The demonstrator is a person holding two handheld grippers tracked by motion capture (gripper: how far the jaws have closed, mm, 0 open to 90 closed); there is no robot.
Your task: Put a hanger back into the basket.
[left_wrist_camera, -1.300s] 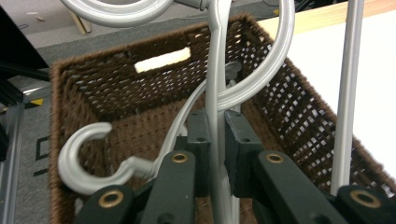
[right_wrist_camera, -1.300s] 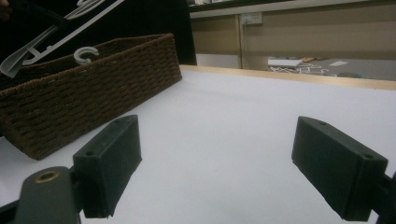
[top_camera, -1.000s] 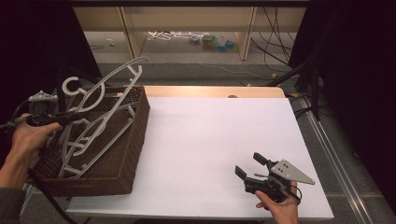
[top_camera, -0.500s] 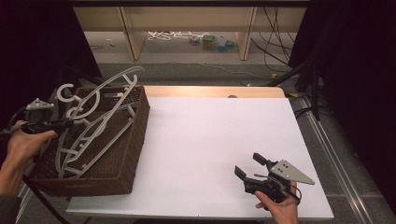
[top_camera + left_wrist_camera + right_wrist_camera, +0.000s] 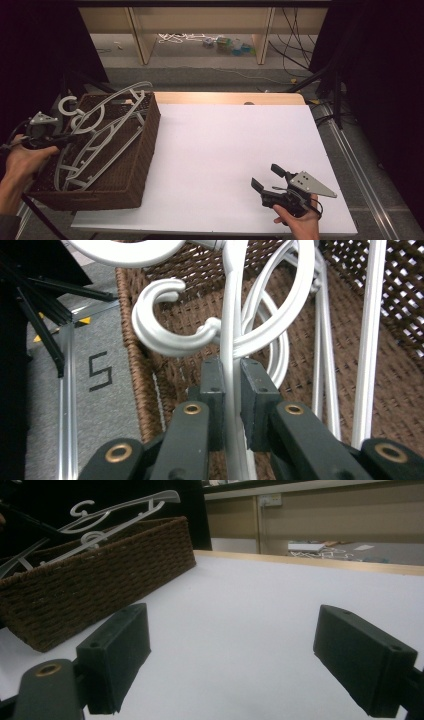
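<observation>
Left hand (image 5: 22, 162): at the near left edge, forearm coming up from the bottom corner, fingers wrapped round the claw's body.
Left claw (image 5: 231, 390): pointing rightward and level, jaws pinched nearly together.
Right hand (image 5: 297, 222): low at the near right, gripping from behind.
Right claw (image 5: 267, 178): aimed left and away, jaws spread wide apart, nothing between them.

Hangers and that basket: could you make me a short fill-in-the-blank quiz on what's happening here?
1. The white hangers lie in a brown ____ basket.
2. The left tool is shut on a ____.
3. The right tool has its jaws ____ above the white table.

Missing words: wicker; hanger; open
</observation>
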